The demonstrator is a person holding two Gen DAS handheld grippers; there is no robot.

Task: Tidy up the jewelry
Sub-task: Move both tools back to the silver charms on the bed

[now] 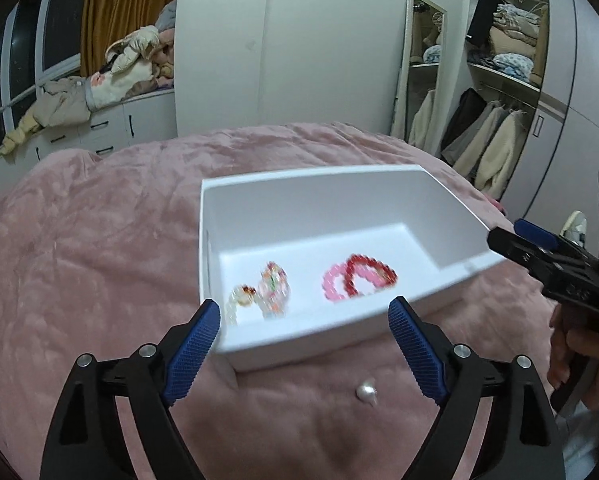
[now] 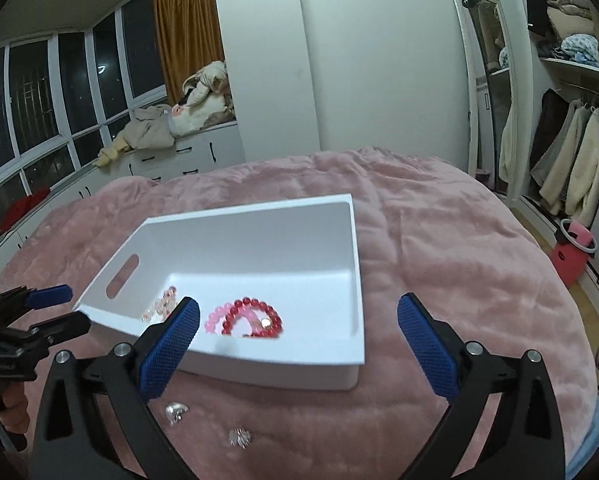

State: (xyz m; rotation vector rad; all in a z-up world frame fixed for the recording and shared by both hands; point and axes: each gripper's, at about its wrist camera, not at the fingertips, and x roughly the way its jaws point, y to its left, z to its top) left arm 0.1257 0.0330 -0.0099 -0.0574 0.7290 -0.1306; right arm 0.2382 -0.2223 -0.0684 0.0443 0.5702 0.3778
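Across the pink plush bedspread, which fills the lower part of both views and rolls away to its far edge before a white wall, a white open-topped box sits near the middle, with bare blanket on every side of it. One end wall of the box has a slot handle. On its floor a red bead bracelet overlaps a pink bead bracelet, and a pale, mixed-colour beaded piece lies apart from them toward the slotted end, partly blurred. Left gripper hangs just short of the box's near wall, jaws spread wide and holding nothing; a small pearl-like piece lies on the blanket between its fingers, close to the box. Right gripper hovers over the near rim, jaws likewise wide apart and empty, with two small silvery pieces on the blanket below it, outside the box. Off the bed, an open wardrobe of hanging coats and a standing mirror line one side.
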